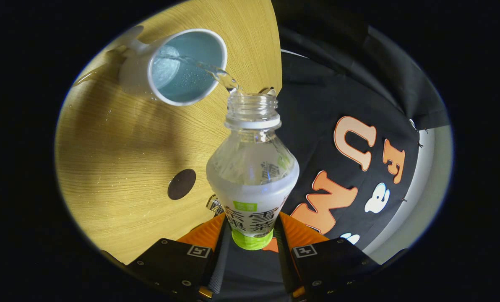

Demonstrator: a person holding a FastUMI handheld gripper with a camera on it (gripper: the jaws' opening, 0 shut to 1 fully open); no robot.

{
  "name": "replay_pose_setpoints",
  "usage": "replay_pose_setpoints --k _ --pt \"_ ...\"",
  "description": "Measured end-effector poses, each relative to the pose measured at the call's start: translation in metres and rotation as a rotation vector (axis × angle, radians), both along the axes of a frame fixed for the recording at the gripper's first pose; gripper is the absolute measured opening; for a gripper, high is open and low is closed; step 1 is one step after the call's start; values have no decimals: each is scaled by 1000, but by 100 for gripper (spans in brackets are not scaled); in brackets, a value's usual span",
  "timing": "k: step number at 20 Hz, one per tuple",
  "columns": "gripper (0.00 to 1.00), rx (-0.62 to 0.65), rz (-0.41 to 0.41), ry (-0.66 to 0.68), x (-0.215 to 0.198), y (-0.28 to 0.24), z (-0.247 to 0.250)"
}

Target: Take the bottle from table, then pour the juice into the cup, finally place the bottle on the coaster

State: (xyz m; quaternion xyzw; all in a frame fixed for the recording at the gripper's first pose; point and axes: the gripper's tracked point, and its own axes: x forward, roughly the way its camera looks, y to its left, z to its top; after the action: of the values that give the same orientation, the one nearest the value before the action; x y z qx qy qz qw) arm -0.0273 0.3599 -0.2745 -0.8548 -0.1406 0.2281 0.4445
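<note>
Gripper point(252, 235) fingers clamped on the bottle point(252, 184), tilted and uncapped; liquid streams from its mouth into the cup point(187, 67); coaster point(181, 183) lies apart on the table point(107, 159).

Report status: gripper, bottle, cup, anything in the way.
Gripper shut on bottle, tipped. Liquid stream running from its open mouth into the cup. Coaster bare on the table. Nothing in the way.

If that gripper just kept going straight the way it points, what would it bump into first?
The gripper is shut on the bottle, so the bottle's open mouth leads. It points just past the cup rim, where liquid is pouring in. The cup would likely be met first, though depth is hard to judge.
</note>
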Motion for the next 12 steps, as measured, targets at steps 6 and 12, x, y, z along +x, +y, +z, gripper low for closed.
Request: replay_pose_setpoints --k 6,12 --pt "56 -28 24 -24 2 4 4" --pt "56 -55 48 -37 0 11 10"
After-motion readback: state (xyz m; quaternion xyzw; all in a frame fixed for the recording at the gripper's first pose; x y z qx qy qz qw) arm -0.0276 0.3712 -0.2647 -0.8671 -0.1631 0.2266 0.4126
